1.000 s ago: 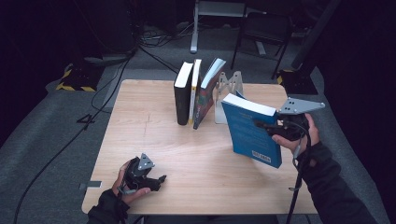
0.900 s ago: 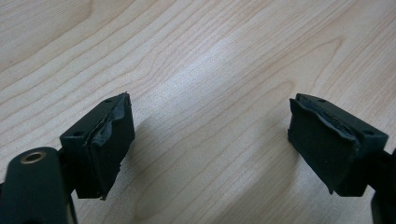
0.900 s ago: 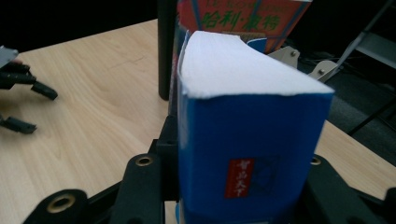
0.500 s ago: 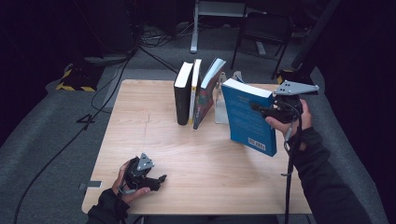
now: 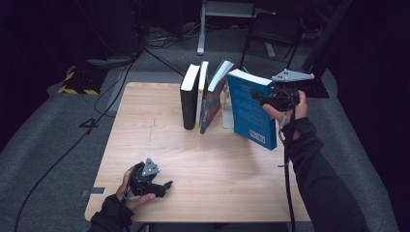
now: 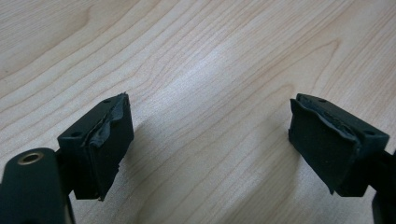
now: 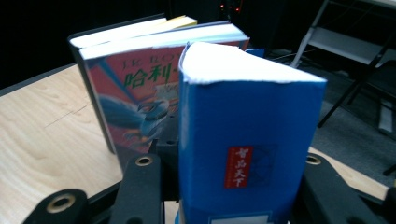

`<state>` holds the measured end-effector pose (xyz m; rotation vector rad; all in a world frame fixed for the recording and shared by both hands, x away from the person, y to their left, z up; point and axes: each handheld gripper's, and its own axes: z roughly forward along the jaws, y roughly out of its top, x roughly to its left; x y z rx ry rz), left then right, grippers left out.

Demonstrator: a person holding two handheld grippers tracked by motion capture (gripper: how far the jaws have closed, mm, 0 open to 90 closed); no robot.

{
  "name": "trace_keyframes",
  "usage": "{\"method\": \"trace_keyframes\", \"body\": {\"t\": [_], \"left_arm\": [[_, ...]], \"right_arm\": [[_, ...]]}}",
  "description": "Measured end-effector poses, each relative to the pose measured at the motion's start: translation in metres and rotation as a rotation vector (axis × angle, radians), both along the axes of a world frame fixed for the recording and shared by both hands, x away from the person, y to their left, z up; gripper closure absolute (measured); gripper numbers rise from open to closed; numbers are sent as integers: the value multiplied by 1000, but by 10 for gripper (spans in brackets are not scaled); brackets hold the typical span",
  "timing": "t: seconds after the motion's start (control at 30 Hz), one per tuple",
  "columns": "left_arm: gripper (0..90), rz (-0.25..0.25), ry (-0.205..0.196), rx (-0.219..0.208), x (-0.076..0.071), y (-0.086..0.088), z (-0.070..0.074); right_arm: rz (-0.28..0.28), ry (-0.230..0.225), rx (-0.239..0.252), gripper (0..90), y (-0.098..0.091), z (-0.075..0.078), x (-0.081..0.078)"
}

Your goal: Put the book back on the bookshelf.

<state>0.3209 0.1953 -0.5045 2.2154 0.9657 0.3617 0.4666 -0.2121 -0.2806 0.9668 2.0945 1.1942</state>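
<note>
High view: blue book (image 5: 249, 108) upright in right tool (image 5: 263, 99), spine toward the hand; left tool (image 5: 162, 186) wide, empty.

Glossy blue paperback (image 7: 247, 154), pale smooth wood-grain table (image 6: 210, 70), matt rubbery fingers (image 6: 109, 140).
</note>
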Motion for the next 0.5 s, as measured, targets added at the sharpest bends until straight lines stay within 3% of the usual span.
{"method": "trace_keyframes", "body": {"t": [0.2,0.5], "left_arm": [[141,-2,-2,3,0,0,0],[142,-5,-2,-1,1,0,0]], "right_arm": [[-21,-11,12,608,10,4,12],[-98,-23,39,608,18,3,35]]}}
